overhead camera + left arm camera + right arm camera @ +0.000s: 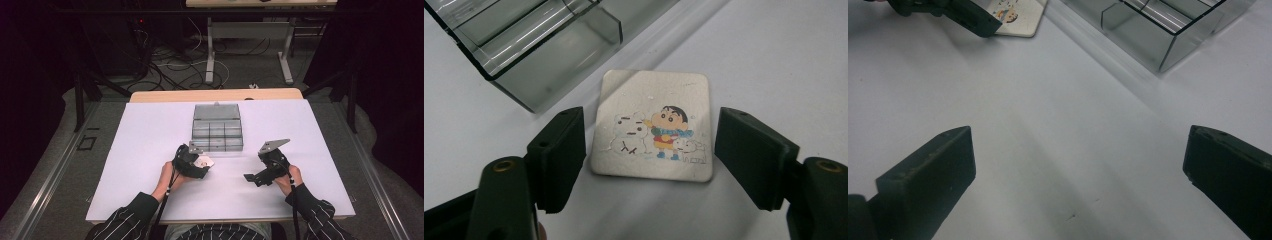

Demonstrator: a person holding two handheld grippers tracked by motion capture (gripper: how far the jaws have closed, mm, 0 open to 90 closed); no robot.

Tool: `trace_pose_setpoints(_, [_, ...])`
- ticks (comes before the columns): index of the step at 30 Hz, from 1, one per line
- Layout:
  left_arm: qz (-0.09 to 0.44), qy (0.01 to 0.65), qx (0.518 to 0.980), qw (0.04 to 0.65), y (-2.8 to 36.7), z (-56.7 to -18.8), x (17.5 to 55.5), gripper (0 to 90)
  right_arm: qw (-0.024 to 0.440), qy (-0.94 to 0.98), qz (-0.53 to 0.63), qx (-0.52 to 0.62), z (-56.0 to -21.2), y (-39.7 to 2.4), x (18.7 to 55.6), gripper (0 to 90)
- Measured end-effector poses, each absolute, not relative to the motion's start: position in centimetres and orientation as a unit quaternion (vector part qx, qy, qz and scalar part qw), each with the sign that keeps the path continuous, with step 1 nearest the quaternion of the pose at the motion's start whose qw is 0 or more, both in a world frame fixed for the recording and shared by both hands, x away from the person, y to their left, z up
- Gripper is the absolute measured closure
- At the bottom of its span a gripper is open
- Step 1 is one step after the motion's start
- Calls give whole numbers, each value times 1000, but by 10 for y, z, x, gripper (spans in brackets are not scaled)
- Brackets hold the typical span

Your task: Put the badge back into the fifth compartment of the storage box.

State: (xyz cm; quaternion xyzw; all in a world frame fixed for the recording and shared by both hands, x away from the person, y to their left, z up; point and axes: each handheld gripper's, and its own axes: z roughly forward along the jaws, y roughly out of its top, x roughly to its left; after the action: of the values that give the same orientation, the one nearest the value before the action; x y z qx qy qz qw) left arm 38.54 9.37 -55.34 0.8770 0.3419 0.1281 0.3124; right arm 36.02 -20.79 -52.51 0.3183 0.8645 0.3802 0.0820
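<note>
We see the left hand-held gripper (649, 150) with jaws apart either side of a cartoon card (654, 125), neither pad touching, card flat on the white bench (774, 60), clear compartment box (524, 45) just beyond, right hand-held gripper (1078, 165) wide open over bare bench, holding nothing

card (654, 132) flat on worktop (150, 150) | between my left claw (651, 150) jaws, untouched | compartment box (539, 45) just behind card

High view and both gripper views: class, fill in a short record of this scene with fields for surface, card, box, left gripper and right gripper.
surface: white table
card: square picture card, flat on the table beside the box
box: clear compartment box, lid open
left gripper: jaws either side of the card, not pressing it
right gripper: open, nothing between its jaws
</note>
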Motion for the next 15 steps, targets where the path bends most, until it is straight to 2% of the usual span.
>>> trace_pose_setpoints(15, [114,332,880,321,97,-556,388,335,79,869,371,318,-525,-207,360,4])
